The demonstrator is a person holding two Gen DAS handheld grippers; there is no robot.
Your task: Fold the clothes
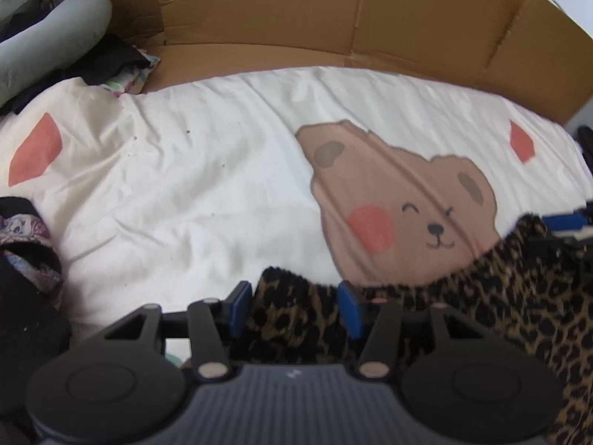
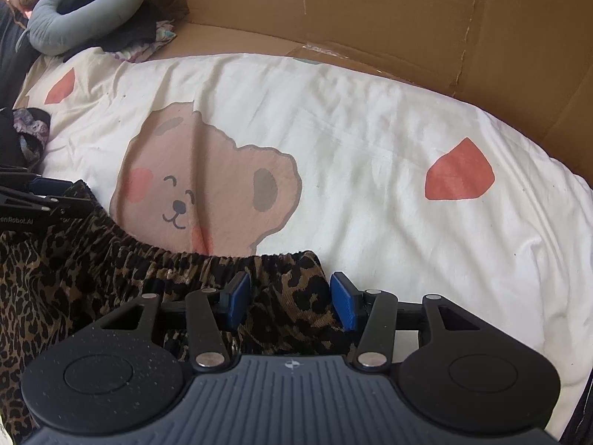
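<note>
A leopard-print garment with an elastic waistband [image 2: 111,259] lies on the white bear-print bed cover [image 2: 333,148]. My right gripper [image 2: 289,304] is open, its blue pads on either side of the waistband's right end. My left gripper [image 1: 294,307] is open too, with the waistband's left end [image 1: 296,315] bunched between its pads. The garment stretches right in the left wrist view [image 1: 519,315]. The left gripper also shows at the left edge of the right wrist view [image 2: 44,200].
A brown cardboard wall [image 2: 370,7] stands behind the bed. A grey ring pillow [image 2: 85,15] and dark clothes [image 2: 129,33] lie at the far left. A dark patterned garment [image 1: 29,252] sits at the bed's left edge.
</note>
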